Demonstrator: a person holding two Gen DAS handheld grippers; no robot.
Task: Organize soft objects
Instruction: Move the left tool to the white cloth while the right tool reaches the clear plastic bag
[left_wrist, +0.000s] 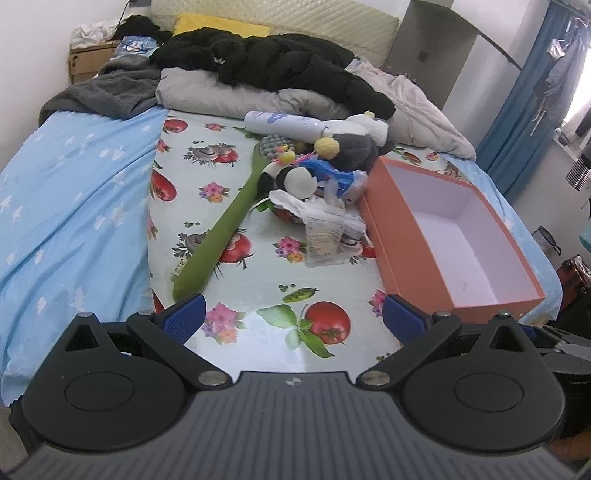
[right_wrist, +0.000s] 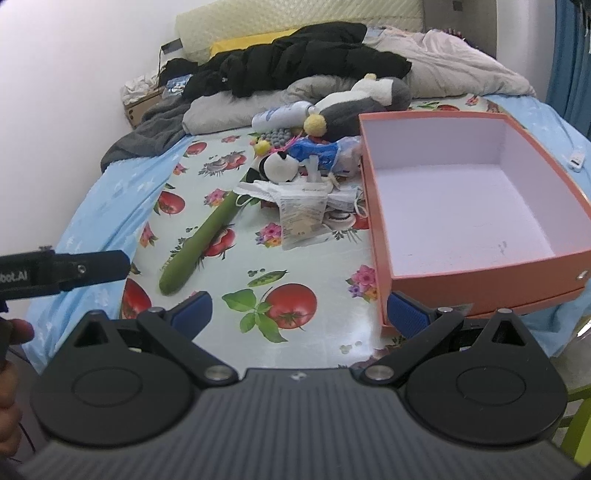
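Observation:
A pile of small objects lies mid-bed: a black-and-white plush (left_wrist: 295, 179) (right_wrist: 279, 167), a grey and white plush penguin (left_wrist: 354, 142) (right_wrist: 354, 105), a long green soft brush (left_wrist: 225, 221) (right_wrist: 201, 242), a white bottle (left_wrist: 284, 123) (right_wrist: 282, 112), a blue packet (left_wrist: 334, 175) (right_wrist: 314, 151) and clear plastic wrappers (left_wrist: 325, 232) (right_wrist: 303, 214). An orange box (left_wrist: 417, 254) (right_wrist: 480, 284), white inside and holding nothing, sits to the right. My left gripper (left_wrist: 293, 314) and right gripper (right_wrist: 299, 314) hover open over the near part of the floral cloth, short of the pile.
The floral oilcloth (left_wrist: 258, 288) (right_wrist: 321, 254) covers a light blue sheet (left_wrist: 74, 192). Dark and grey clothes and blankets (left_wrist: 266, 70) (right_wrist: 303, 59) are heaped at the bed's far end. The left gripper's side (right_wrist: 62, 273) and a hand (right_wrist: 14, 332) show at the right view's left edge.

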